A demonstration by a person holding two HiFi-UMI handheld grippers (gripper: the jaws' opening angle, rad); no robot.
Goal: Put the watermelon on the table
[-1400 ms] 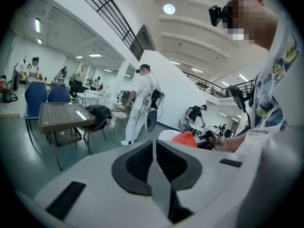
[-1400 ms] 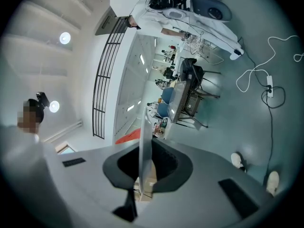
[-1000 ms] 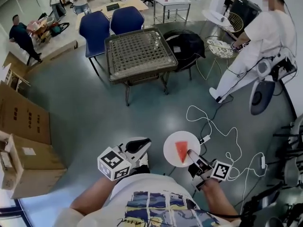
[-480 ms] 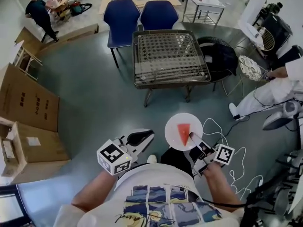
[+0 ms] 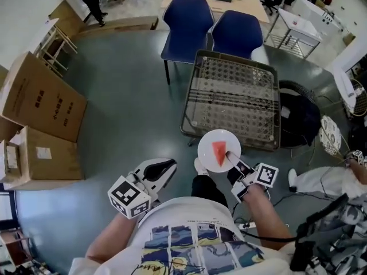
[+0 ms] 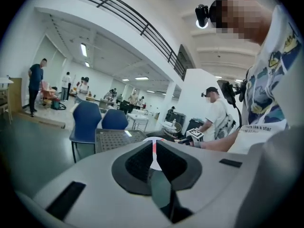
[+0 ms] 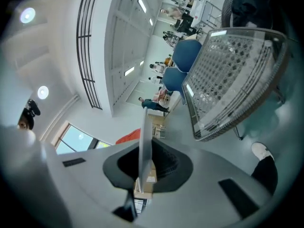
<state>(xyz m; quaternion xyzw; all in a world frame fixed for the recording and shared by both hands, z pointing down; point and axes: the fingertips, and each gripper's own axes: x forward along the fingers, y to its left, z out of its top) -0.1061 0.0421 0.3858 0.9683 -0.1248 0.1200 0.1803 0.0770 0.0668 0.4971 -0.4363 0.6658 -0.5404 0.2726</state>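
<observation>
From where I stand, the job looks about half done. The watermelon [image 5: 219,152] is one red wedge lying on a white plate [image 5: 207,144], and the plate is up in the air, not on anything. The right tool [image 5: 231,156] is clamped on the plate's near rim; in the right gripper view the thin white edge runs straight between the two jaws, with a bit of red showing behind it. The left tool [image 5: 169,165] carries nothing. Its jaws are closed together, and it hangs just to the left of the plate, apart from it.

The surface [image 5: 229,90], a low glass-topped one with a woven frame, stands right ahead of the person. Seen from above, the plate overlaps its near edge, but the right gripper view shows the surface some way off in front, so I judge the plate has not reached it. What is left is to close that last stretch, set the plate down on the glass and let go.

By my count there is one watermelon slice, one plate, one surface and two tools. Two blue chairs [image 5: 186,22] stand behind the surface. Two large cardboard boxes [image 5: 43,99] sit on the floor to the left.
</observation>
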